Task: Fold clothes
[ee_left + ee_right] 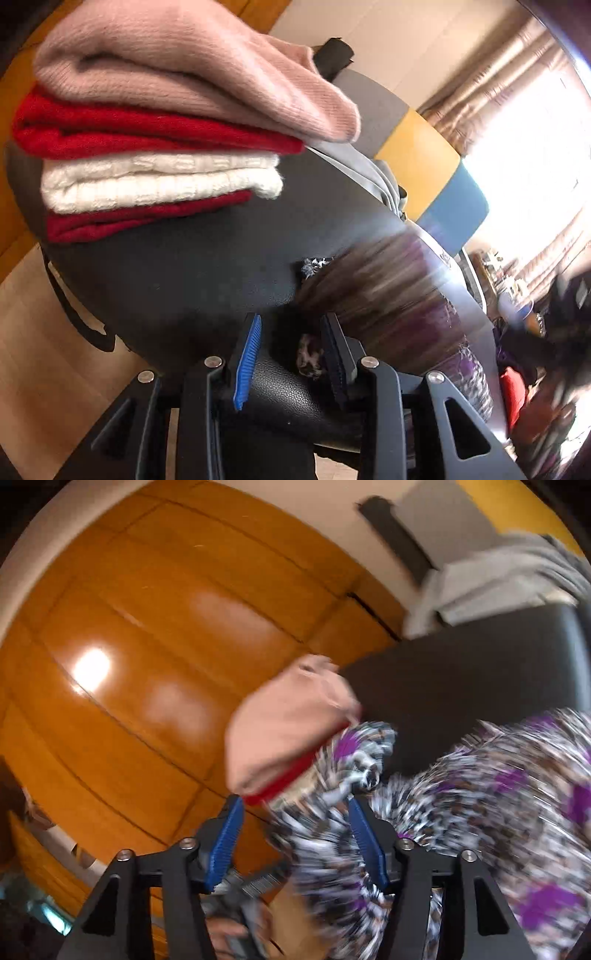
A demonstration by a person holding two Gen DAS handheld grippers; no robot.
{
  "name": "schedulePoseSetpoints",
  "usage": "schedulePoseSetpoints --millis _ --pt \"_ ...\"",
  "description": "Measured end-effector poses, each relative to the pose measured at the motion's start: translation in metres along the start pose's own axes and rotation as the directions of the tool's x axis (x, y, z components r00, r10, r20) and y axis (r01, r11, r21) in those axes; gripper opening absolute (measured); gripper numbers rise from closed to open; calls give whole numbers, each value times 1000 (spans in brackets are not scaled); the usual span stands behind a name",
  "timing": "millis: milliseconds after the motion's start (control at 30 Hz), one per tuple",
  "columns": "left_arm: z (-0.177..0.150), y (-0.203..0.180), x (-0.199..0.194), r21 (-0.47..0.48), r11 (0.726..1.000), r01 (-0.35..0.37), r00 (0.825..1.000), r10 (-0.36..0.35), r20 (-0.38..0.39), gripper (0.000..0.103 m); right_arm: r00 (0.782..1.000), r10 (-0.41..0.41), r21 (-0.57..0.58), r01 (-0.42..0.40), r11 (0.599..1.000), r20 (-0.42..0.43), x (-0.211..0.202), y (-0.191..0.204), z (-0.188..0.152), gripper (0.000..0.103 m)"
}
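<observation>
Left wrist view: your left gripper [291,354] has its fingers parted with a scrap of the patterned garment [399,291] between them, not visibly pinched, on the black tabletop [177,280] just beside the folded stack [159,147]; a careless pull could topple it. Right wrist view: your right gripper [295,834] stands parted around blurred purple-mottled cloth, bunched and unfolded; it may slip.
</observation>
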State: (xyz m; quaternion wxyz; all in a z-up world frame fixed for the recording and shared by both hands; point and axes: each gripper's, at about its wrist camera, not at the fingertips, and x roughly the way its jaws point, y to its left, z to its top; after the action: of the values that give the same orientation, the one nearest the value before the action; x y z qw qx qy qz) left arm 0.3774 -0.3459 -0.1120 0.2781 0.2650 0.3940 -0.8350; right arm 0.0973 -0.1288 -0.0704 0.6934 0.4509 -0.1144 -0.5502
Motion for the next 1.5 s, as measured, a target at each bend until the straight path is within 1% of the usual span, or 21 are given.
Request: schedulePoseSetpoints --millis 33,133,233,367,467,600,667,767,800,867,900,933,1000,1067,1167,1233,1300,1367,1433,1467,1500 --pt "0 2 0 -13 1000 5 1000 -5 -3 34 999 -36 18 36 999 4 -8 -10 -7 72" --pt "-3 1 7 -34 999 30 999 -31 -32 34 985 -172 75 170 983 30 -41 -38 -29 77" --pt "-4 -4 11 -38 998 44 998 -46 -48 34 948 -316 140 308 941 43 -67 -67 -44 79" --pt "-3 -10 14 -44 997 62 996 -65 -62 37 913 -407 207 394 895 24 -76 -92 -70 82" --pt "-3 -15 17 -47 996 74 994 -78 -74 43 904 -426 252 409 877 16 -78 -108 -81 85" --pt "-8 -25 32 -32 997 71 986 -76 -151 47 916 -401 248 386 888 13 -79 -109 -78 95" --pt "-11 -29 39 -11 998 58 982 -59 -177 48 923 -385 238 373 897 4 -75 -108 -78 96" --pt "-18 -37 47 49 999 12 981 -3 -192 44 918 -397 189 390 901 1 -65 -103 -78 96" --pt "-19 -40 47 72 997 9 983 4 -184 33 914 -406 165 401 901 -2 -62 -101 -79 96" --pt "-21 -45 46 116 993 3 985 17 -169 15 896 -444 116 441 890 -5 -55 -95 -79 90" --pt "-20 -47 45 123 992 10 986 11 -164 10 884 -467 104 465 879 -7 -55 -95 -78 74" --pt "-18 -48 45 124 992 18 987 2 -158 8 872 -490 92 488 868 -9 -54 -95 -77 49" --pt "-12 -51 45 125 991 36 989 -18 -146 7 845 -535 68 534 843 -11 -53 -95 -75 27" --pt "5 -58 44 109 991 83 990 -69 -122 6 821 -571 50 571 820 -7 -53 -94 -71 26" --pt "44 -82 26 123 977 175 985 -174 -20 5 810 -579 49 577 816 94 -80 -82 -41 21" --pt "70 -105 3 162 958 236 966 -250 72 5 785 -578 30 587 809 223 -110 -58 -14 18" --pt "91 -124 -20 201 934 295 933 -327 150 5 735 -574 10 612 791 361 -143 -30 9 10" --pt "106 -141 -43 240 905 352 890 -403 213 5 652 -558 1 650 760 513 -179 7 27 10" --pt "103 -145 -56 257 863 435 845 -490 215 5 577 -552 -4 694 720 602 -200 36 29 11" --pt "98 -143 -60 261 850 457 833 -512 209 5 565 -557 -6 706 708 608 -204 42 27 12" --pt "90 -139 -60 263 847 462 836 -515 190 5 559 -562 -7 713 701 610 -209 46 24 13"
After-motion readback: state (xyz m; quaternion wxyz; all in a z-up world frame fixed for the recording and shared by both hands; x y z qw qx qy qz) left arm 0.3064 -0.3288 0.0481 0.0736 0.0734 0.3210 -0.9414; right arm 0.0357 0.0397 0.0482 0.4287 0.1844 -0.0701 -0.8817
